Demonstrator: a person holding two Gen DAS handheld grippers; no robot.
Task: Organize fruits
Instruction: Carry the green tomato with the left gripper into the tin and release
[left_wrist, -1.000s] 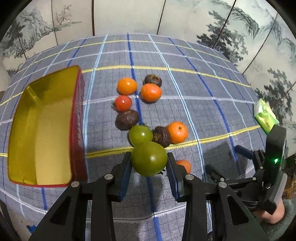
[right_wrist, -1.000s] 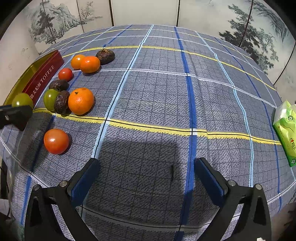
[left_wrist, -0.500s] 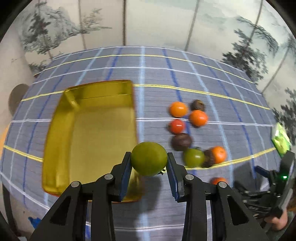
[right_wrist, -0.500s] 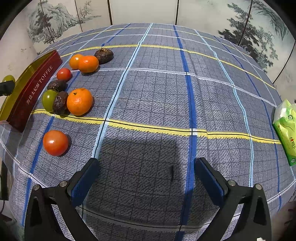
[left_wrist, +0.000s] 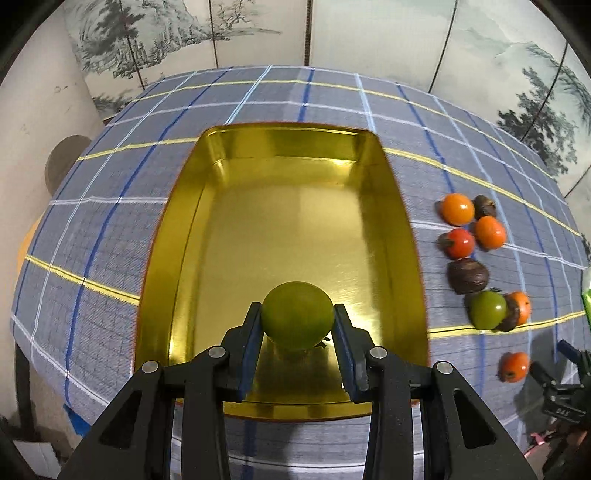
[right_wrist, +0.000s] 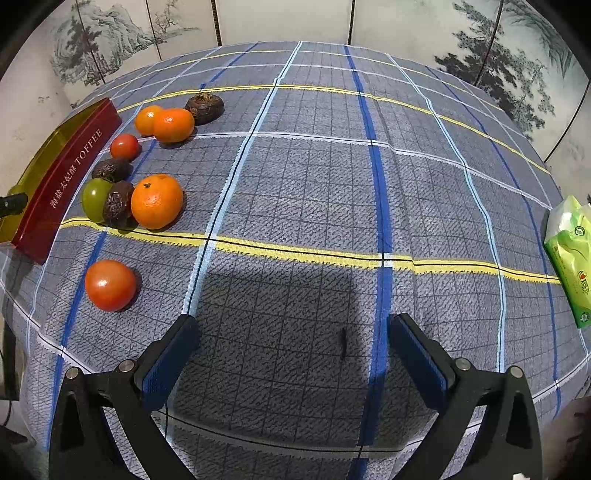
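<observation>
Green tomato (left_wrist: 296, 318): clamped in left gripper (left_wrist: 297, 334), poised over gold tin (left_wrist: 400, 236) for release
Right gripper (right_wrist: 291, 354): jaws apart, empty above counter (right_wrist: 317, 177)

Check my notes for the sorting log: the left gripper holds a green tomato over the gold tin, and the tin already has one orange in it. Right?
Not quite. The left gripper does hold the green tomato over the gold tin, but the left wrist view shows nothing lying in the tin; the oranges sit on the cloth beside it.
</observation>
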